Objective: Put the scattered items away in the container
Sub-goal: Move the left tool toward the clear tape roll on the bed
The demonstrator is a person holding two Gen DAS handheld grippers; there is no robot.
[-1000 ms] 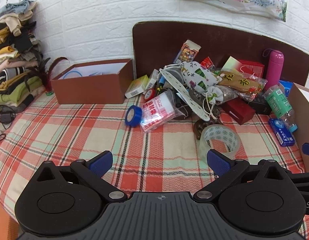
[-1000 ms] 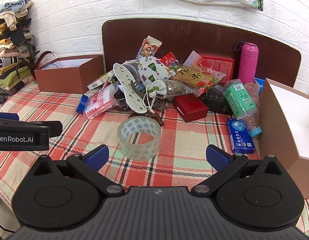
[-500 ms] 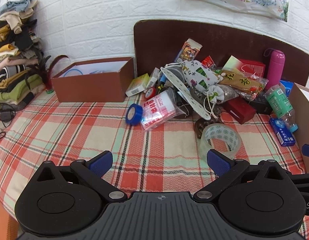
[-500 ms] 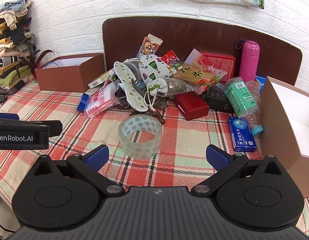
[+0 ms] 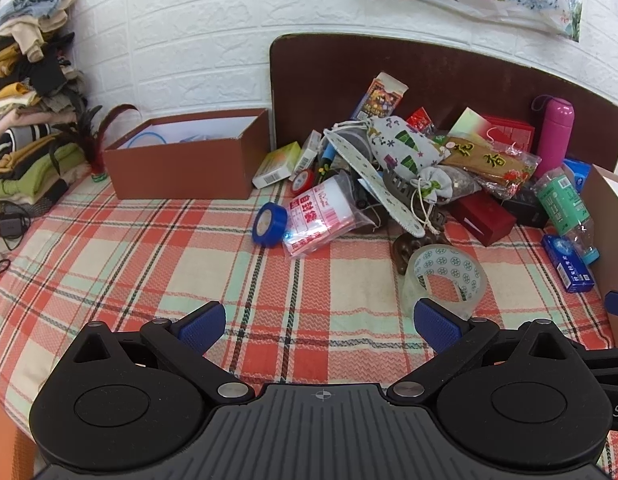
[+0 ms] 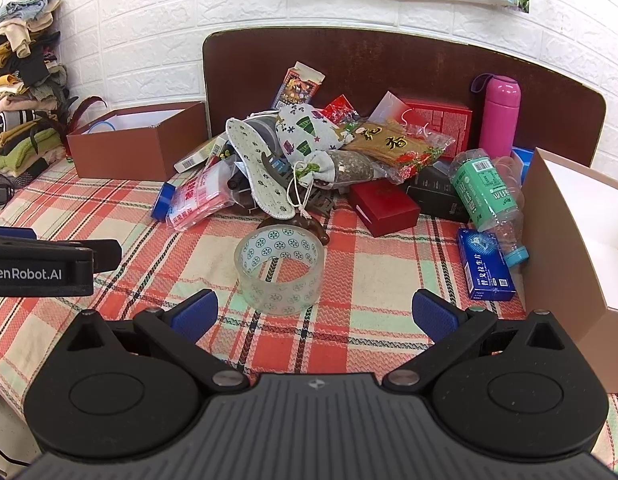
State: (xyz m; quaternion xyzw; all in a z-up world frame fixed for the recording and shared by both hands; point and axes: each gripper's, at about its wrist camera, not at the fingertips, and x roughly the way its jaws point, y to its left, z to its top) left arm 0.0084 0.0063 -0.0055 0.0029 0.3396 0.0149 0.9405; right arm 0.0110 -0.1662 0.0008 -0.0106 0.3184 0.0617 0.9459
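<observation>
Ok, status:
left gripper [image 5: 317, 324]: jaws spread, empty
right gripper [image 6: 315, 314]: jaws spread, empty
clear tape roll [image 6: 280, 269]: 12 o'clock of right gripper, flat on the plaid cloth [image 6: 381, 280]

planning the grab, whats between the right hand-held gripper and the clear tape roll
Only bare plaid tablecloth, seen in the right wrist view. The open right hand-held gripper faces the clear tape roll with nothing in the way.

- The tape roll [image 6: 279, 270] lies on the tablecloth [image 6: 373, 272], in front of the heap.
- The open box [image 6: 565, 256] stands at three o'clock of the roll.
- The shoebox [image 6: 125, 148] sits at ten o'clock.
- The flask [image 6: 499, 114] stands behind the bottle [image 6: 485, 196].
</observation>
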